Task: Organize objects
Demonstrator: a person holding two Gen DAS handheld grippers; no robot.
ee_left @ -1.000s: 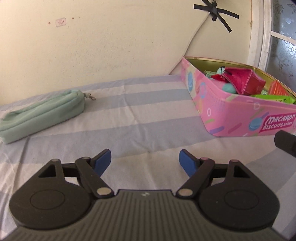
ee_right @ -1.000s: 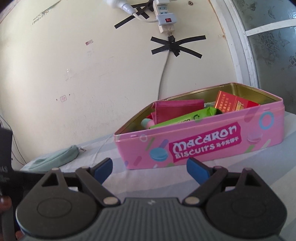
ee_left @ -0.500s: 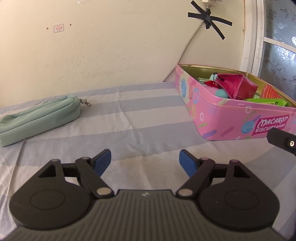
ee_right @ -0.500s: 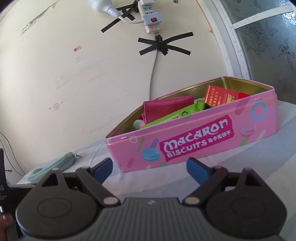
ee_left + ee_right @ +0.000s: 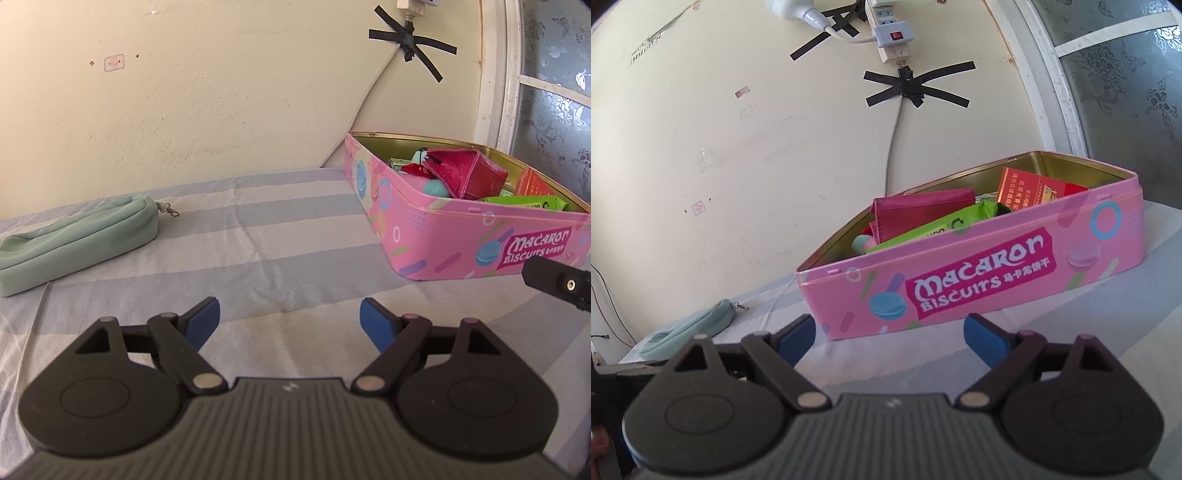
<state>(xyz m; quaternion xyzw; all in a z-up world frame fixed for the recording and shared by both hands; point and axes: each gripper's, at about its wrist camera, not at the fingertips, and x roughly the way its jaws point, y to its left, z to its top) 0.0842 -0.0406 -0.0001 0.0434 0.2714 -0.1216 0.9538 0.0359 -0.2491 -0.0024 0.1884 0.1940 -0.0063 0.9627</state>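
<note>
A pink Macaron biscuit tin (image 5: 461,240) stands open on the striped sheet, to the right of my left gripper (image 5: 290,310). In it lie a red wallet (image 5: 469,173), a green packet (image 5: 524,203) and an orange-red box (image 5: 532,184). A mint zip pouch (image 5: 74,243) lies far left by the wall. The left jaws are opening, with nothing between them. My right gripper (image 5: 890,328) is open and empty just in front of the tin (image 5: 997,280), where the wallet (image 5: 923,210), packet (image 5: 934,229) and box (image 5: 1030,188) show. The pouch (image 5: 690,328) lies beyond on the left.
A cream wall backs the bed, with a power strip (image 5: 890,33) and a taped cable (image 5: 894,140) that runs down behind the tin. A frosted window (image 5: 1126,74) is on the right. A black piece of the other hand tool (image 5: 557,282) pokes in at the right edge.
Both views have tipped slightly up toward the wall. The pouch and the tin lie where they were, and both grippers stay empty.
</note>
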